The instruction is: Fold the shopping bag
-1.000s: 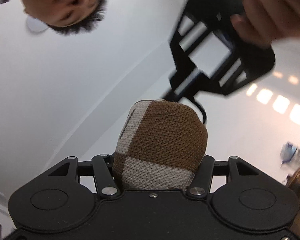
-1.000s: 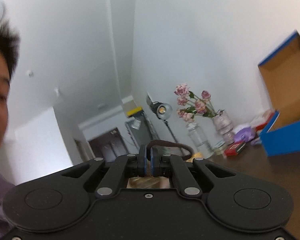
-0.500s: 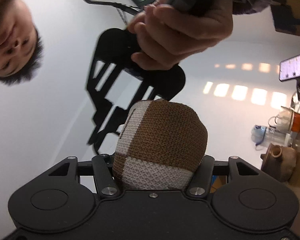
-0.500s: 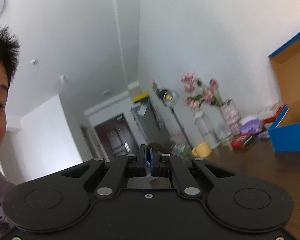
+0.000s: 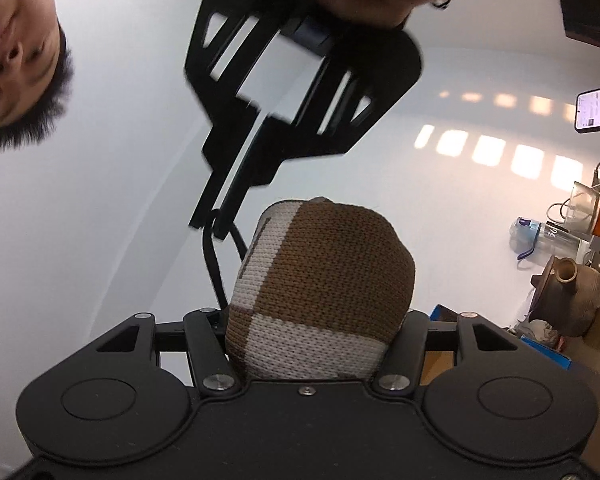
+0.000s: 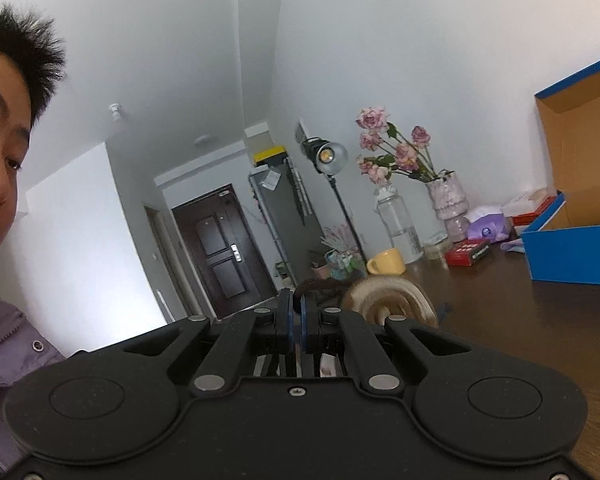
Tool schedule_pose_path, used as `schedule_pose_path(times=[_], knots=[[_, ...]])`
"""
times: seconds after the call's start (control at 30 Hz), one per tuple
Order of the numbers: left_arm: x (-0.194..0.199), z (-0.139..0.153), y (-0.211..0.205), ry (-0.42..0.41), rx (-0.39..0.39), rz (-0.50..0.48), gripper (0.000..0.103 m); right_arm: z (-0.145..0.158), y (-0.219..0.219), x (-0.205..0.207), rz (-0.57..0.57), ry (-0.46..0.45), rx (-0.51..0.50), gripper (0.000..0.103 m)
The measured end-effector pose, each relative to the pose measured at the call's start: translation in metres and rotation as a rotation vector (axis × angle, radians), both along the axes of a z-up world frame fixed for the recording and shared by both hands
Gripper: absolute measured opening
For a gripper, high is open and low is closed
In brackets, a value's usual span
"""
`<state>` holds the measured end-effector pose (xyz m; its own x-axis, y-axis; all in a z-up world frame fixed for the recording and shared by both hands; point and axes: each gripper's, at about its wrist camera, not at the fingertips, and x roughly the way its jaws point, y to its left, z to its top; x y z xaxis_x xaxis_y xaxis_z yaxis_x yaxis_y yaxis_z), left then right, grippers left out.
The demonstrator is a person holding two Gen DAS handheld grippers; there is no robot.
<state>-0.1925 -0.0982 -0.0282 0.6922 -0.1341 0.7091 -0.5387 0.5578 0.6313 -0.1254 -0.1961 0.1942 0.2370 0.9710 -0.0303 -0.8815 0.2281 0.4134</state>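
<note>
The shopping bag (image 5: 324,284) is a brown and cream knitted bundle. My left gripper (image 5: 312,320) is shut on it, and the bundle fills the gap between the fingers. A dark strap (image 5: 214,264) runs from the bag up to my right gripper (image 5: 216,228), seen from below in the left wrist view. In the right wrist view my right gripper (image 6: 296,312) is shut on the dark strap (image 6: 312,286), with the rolled bag end (image 6: 392,296) just to its right.
A dark wooden table (image 6: 520,320) holds a blue cardboard box (image 6: 572,252), a red box (image 6: 468,252), a yellow mug (image 6: 388,262), a glass bottle (image 6: 396,220) and a vase of roses (image 6: 448,204). A clay teapot (image 5: 564,292) and bottles stand at the right in the left wrist view.
The right gripper has tilted down toward the table and come closer over the left one. The rolled bag end now shows beside its fingers. The left grip has not changed.
</note>
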Motion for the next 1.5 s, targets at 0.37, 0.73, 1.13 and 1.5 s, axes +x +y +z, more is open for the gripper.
schedule_pose_path(times=[0.37, 0.73, 1.13, 1.5], knots=[[0.015, -0.013, 0.028, 0.013, 0.282, 0.038, 0.055, 0.028, 0.019, -0.073, -0.189, -0.631, -0.539, 0.039], [0.013, -0.025, 0.034, -0.010, 0.399, 0.005, 0.055, 0.009, 0.070, -0.105, 0.016, -1.133, -0.925, 0.001], [0.007, -0.023, 0.036, 0.030, 0.344, -0.044, 0.055, 0.023, 0.074, -0.105, 0.166, -1.139, -1.260, 0.001], [0.014, -0.003, 0.036, 0.053, 0.244, -0.005, 0.055, -0.017, 0.079, -0.112, 0.165, -1.337, -1.561, 0.000]])
